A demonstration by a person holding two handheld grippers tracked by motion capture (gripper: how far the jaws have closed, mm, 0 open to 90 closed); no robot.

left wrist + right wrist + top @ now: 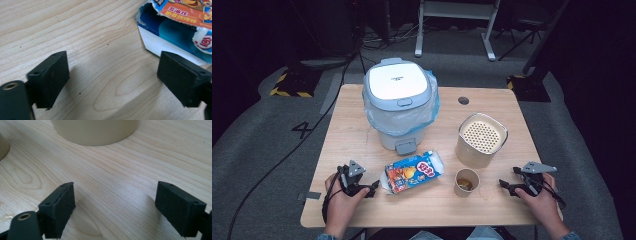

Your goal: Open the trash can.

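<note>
Snack packet [413,171] is lying flat on the table [357,135], just in front of the lidded bin [399,102] w/ its plastic liner, torn end facing the left gripper [371,187]. That gripper is resting low on the wood w/ jaws spread wide, holding nothing, and the packet is sitting just ahead and to the right of it, near but not touching as far as I can tell; in the left gripper view the ragged torn edge of the packet [175,27] is poking in just past the right-hand jaw. Packet's long axis is running left-right w/ a slight tilt, so the left hand is clearly the nearer one. Right gripper [511,186] is also sitting open and empty, well apart from the packet, w/ the paper cup [466,182] and the beige perforated container [481,140] between them. Cup's contents are hard to make out, and the packet's far end is cut off in the left gripper view
</note>
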